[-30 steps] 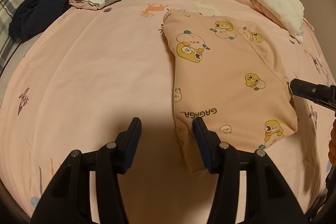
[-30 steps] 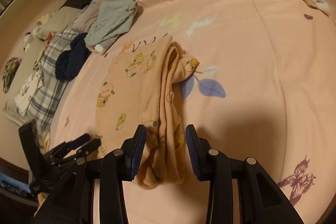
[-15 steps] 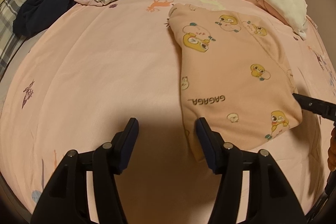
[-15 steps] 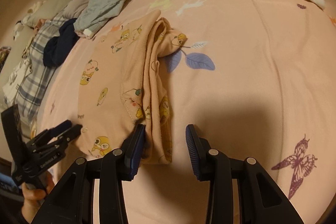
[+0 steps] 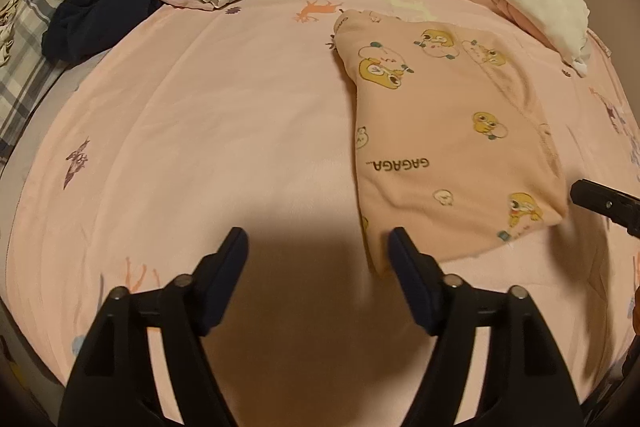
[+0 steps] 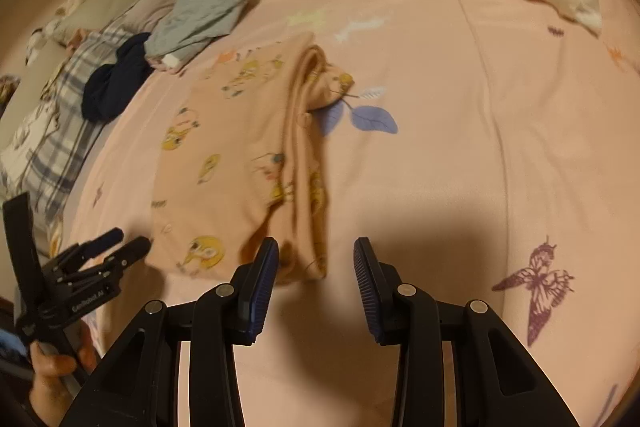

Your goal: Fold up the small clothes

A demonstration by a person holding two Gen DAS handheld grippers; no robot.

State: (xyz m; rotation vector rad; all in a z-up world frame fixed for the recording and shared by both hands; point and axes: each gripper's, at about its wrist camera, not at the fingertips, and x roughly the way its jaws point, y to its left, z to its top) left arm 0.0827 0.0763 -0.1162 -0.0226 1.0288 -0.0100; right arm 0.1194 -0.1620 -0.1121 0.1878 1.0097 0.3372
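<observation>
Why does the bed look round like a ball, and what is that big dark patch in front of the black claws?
In both wrist views the fisheye lens bends the flat pink sheet into a dome with dark corners. In the left wrist view the patch is a shadow under the left gripper; the right wrist view shows one under the right gripper. The light is dim and warm. The duck-print garment looks slightly blurred there.

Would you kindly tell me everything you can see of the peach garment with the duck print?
The garment is soft peach knit printed with yellow cartoon ducks and the word GAGAGA. It lies folded on the pink bedsheet, one side doubled into a thick lengthwise roll. The left claw and the right claw are both opening at its near edge; neither grips it.
</observation>
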